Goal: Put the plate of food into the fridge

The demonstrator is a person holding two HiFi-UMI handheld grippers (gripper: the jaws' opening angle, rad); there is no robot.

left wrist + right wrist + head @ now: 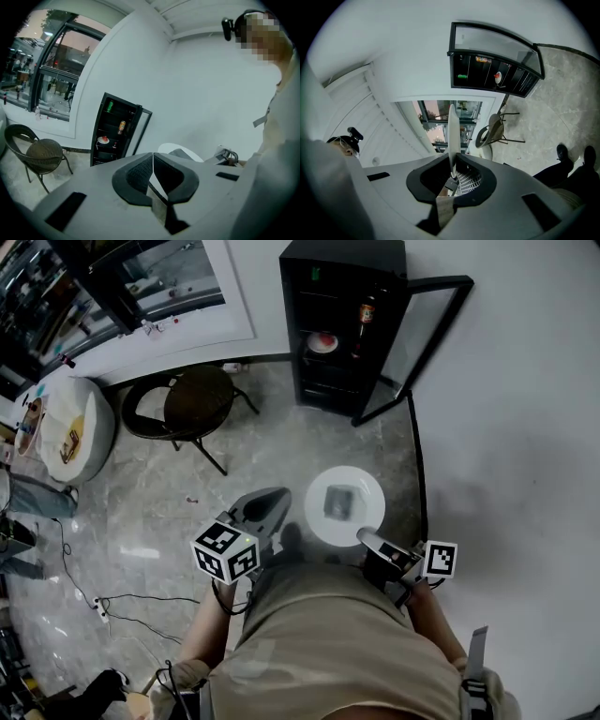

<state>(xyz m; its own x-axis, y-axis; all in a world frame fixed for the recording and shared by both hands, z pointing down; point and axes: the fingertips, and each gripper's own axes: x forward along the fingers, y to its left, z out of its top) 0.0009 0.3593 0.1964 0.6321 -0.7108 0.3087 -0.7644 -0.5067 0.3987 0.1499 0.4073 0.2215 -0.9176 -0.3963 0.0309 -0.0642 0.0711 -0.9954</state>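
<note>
Right hand-held gripper (369, 539): clamped on plate (321, 519) rim. Left hand-held gripper (276, 497): jaws together, empty. Step: carry to open fridge (343, 296). Next: keep plate level, close the gap.

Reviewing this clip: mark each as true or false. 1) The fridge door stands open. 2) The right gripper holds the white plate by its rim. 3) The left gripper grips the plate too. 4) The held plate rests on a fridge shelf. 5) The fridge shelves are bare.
1) True: the fridge has its door swung open.
2) True: the right gripper is clamped on the rim of the white plate.
3) False: the left gripper has its jaws together with nothing between them, beside the plate.
4) False: it is held above the floor, apart from the fridge.
5) False: a can and a small plate with something red on it sit inside.
</note>
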